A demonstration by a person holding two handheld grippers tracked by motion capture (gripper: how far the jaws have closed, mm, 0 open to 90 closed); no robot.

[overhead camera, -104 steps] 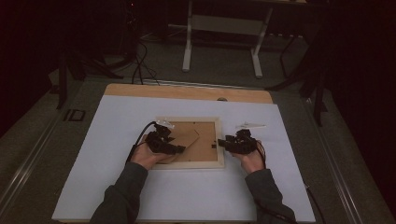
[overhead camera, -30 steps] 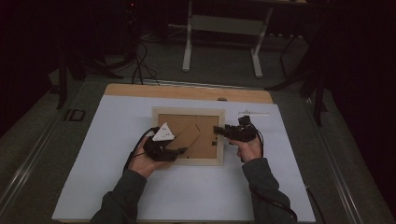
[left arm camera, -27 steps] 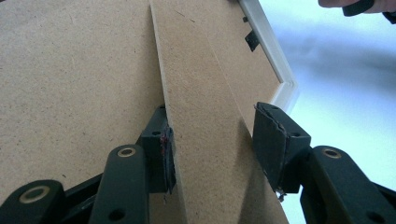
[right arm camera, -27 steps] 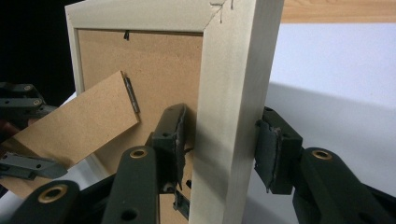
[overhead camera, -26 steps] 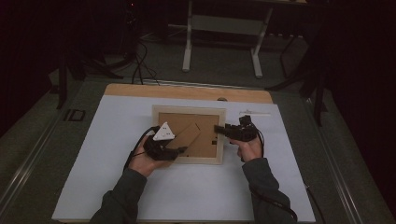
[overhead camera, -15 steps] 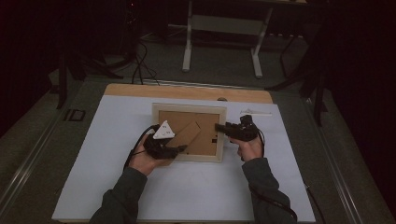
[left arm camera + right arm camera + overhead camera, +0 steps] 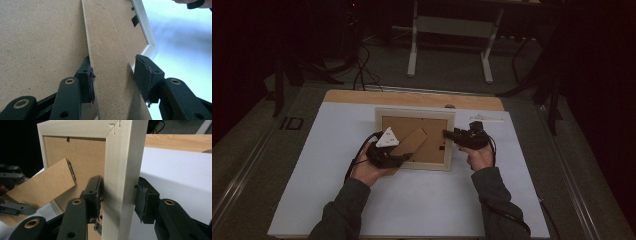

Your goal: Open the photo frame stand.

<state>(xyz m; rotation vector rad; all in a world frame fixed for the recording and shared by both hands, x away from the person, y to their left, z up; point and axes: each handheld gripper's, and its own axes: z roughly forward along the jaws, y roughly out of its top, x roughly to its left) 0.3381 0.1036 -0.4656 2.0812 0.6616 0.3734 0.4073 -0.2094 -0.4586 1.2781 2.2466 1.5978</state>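
Your left gripper (image 7: pixel 404 158) straddles the hinged stand (image 7: pixel 110 75) of the picture frame (image 7: pixel 414 115), its jaws just closing, one pad still clear. Your right gripper (image 7: pixel 117 197) clamps the frame's side rail. The frame stands tilted on the white table (image 7: pixel 312 165).

A big white sheet (image 7: pixel 412 200) is lying over a wooden table (image 7: pixel 412 98). A white metal stand (image 7: pixel 451 30) is standing on the grey floor behind it. Black cables (image 7: pixel 362 65) are lying on the floor. A thin white stick (image 7: pixel 487 120) is resting near the table's far edge.
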